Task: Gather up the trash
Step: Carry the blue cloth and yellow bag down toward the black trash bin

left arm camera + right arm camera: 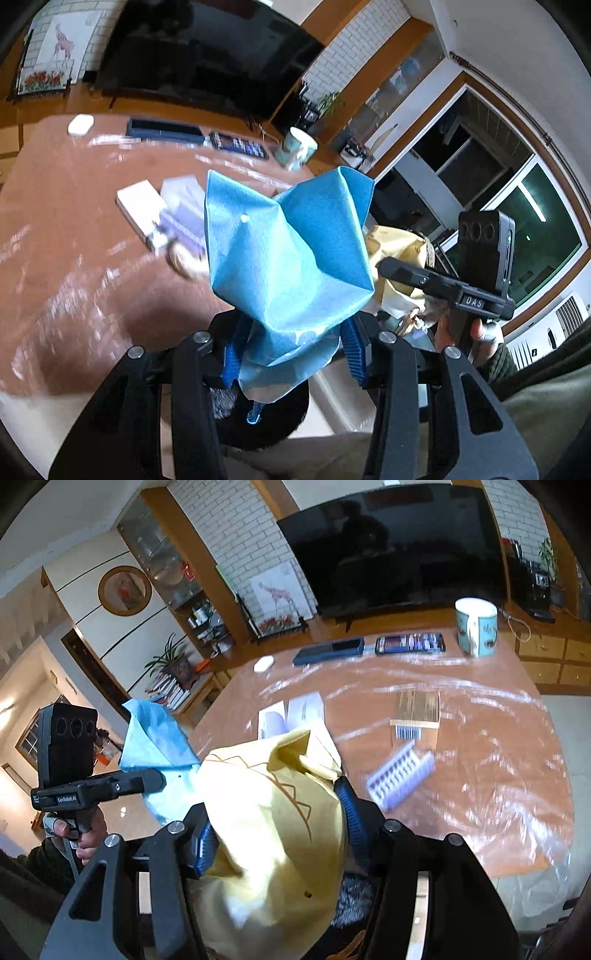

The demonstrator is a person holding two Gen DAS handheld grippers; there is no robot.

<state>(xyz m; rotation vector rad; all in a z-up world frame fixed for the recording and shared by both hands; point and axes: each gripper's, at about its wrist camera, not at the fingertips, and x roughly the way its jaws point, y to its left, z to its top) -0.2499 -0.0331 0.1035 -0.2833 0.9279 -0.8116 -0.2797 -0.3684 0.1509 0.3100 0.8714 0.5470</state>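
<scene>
While both hands are raised above the bench (pixel 480 738), each gripper is clamped on a piece of trash: the left gripper (pixel 291 354) pinches a crumpled blue paper sheet (pixel 288 258), which stands up from the jaws toward 12 o'clock, and the right gripper (pixel 277 834) squeezes a yellow paper wrapper (pixel 266 830) bunched between its blue pads. Seen from the right wrist, the blue sheet sits at about 9 o'clock, just beside the yellow wrapper, so the two loads are nearly touching.

More likely trash lies on the bench ahead: a blister pack (pixel 400 775) at roughly 2 o'clock from the right gripper, its long axis slanting up to the right, and a flat cardboard box (pixel 417 712) beyond it. The right hand is nearer to both, though it is full.

A wrinkled clear plastic film covers the brown bench. A mug (pixel 476 627), phone (pixel 410 643) and dark television (pixel 399 546) sit at the far side.
</scene>
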